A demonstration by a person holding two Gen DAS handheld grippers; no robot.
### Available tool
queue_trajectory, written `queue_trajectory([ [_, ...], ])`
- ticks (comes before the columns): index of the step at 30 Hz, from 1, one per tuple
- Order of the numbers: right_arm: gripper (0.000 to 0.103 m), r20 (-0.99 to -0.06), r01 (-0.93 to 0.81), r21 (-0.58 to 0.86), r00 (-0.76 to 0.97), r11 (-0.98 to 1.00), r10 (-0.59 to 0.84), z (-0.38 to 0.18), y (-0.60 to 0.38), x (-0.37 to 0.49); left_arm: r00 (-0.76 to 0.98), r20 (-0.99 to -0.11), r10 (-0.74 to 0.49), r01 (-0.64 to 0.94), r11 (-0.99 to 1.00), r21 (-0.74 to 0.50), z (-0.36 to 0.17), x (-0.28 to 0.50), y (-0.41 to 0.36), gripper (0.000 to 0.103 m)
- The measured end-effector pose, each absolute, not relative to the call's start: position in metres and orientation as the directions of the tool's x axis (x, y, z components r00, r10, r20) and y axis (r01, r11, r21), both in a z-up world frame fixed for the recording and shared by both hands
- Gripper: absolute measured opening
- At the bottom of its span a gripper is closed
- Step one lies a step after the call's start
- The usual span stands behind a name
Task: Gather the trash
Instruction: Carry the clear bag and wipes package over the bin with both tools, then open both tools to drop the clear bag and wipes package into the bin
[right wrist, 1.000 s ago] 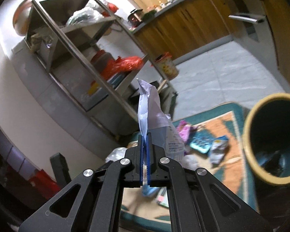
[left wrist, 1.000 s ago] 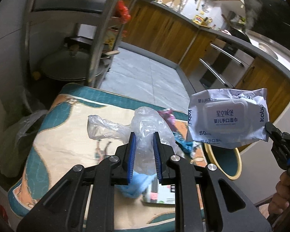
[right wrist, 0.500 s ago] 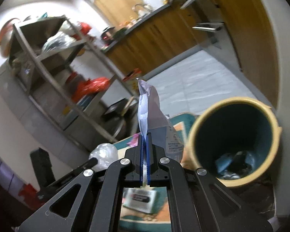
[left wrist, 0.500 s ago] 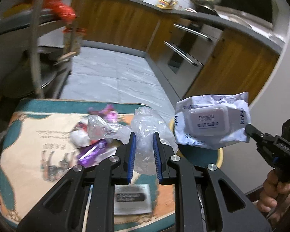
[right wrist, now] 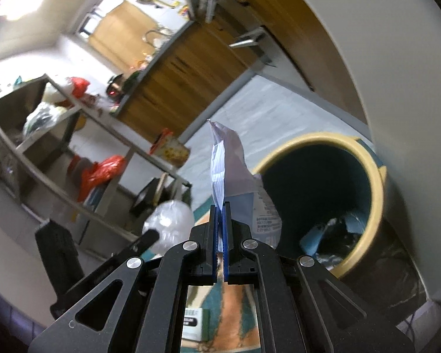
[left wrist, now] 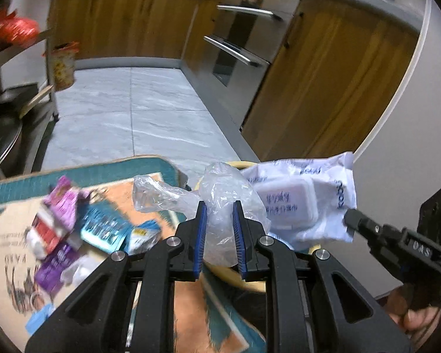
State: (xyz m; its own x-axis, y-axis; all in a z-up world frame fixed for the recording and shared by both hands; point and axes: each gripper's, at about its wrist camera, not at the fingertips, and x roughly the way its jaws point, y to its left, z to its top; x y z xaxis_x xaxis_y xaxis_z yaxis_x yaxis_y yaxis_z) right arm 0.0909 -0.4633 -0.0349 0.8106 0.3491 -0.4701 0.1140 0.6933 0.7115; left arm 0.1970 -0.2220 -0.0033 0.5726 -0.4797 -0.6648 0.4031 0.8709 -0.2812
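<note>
Both your grippers carry trash beside the bin.

Left wrist view: your left gripper [left wrist: 219, 229] pinches a clear plastic bag [left wrist: 220, 203] between its blue pads. To its right, your right gripper [left wrist: 350, 222] clamps the corner of a white wet-wipes pack [left wrist: 302, 203]; its print is blurred, only "kabu"-like letters show along one edge. Wrappers [left wrist: 73, 223] lie on the patterned mat [left wrist: 11, 235]. Right wrist view: your right gripper [right wrist: 220, 229] is closed tight on the pack's edge [right wrist: 225, 170], held upright just beside the yellow-rimmed bin [right wrist: 370, 170], which holds trash. A barcode label shows; its text is unreadable.
</note>
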Motion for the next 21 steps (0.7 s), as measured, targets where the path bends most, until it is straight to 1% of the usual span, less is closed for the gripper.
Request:
queue_trajectory([
  [5,0.004,-0.51,0.171,0.713,0.792,0.68,0.336,-0.053,-0.473,0.093,0.552,-0.691,-0.467,0.473,0.858,-0.202,-0.017,0.212,-0.264,0.018],
  [9,0.004,-0.561,0.222,0.695,0.763,0.684,0.322,-0.067,-0.477,0.097,0.51,-0.741,-0.438,0.497,0.853,-0.162,-0.045,0.222,-0.289,0.018],
  [13,0.004,-0.582,0.253,0.705,0.74,0.663,0.336,-0.078,-0.481,0.097,0.465,-0.778,-0.422,0.503,0.85,-0.16,-0.07,0.225,-0.301,0.018],
  [18,0.005,-0.608,0.288,0.707,0.714,0.646,0.347,-0.086,-0.483,0.096,0.439,-0.796,-0.417,0.506,0.847,-0.165,-0.084,0.22,-0.303,0.018],
  [20,0.007,-0.616,0.297,0.705,0.707,0.644,0.347,-0.087,-0.482,0.096,0.437,-0.799,-0.413,0.499,0.85,-0.167,-0.086,0.22,-0.3,0.02],
  [21,0.007,-0.615,0.298,0.705,0.707,0.643,0.347,-0.087,-0.482,0.096,0.436,-0.799,-0.414,0.497,0.851,-0.171,-0.086,0.22,-0.297,0.024],
])
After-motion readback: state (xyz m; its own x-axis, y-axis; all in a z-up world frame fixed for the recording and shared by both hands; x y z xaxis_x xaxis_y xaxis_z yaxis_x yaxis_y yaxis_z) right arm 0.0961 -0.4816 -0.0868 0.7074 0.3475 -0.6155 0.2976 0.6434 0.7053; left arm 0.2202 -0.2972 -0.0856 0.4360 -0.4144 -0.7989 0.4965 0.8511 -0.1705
